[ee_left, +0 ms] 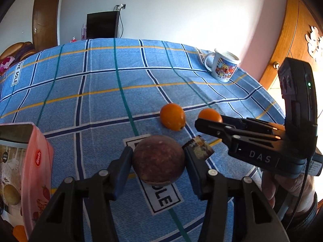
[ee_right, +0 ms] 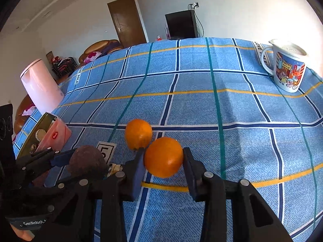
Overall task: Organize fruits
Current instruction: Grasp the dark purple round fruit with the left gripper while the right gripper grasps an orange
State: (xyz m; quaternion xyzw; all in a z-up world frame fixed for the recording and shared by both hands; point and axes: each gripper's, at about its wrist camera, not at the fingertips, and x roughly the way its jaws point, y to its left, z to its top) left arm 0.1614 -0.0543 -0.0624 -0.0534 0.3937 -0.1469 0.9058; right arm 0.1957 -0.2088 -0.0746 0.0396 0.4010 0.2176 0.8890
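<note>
Now your left gripper (ee_left: 158, 161) is clamped on the round dark brown fruit (ee_left: 158, 159), and your right gripper (ee_right: 163, 161) squeezes the round orange fruit (ee_right: 163, 157). Lift both straight up, gently; another orange fruit (ee_right: 138, 134) sits just ahead.

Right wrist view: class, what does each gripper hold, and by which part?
Right gripper clamps the round orange fruit across its sides; left gripper clamps the round dark-brown fruit across its sides.
</note>
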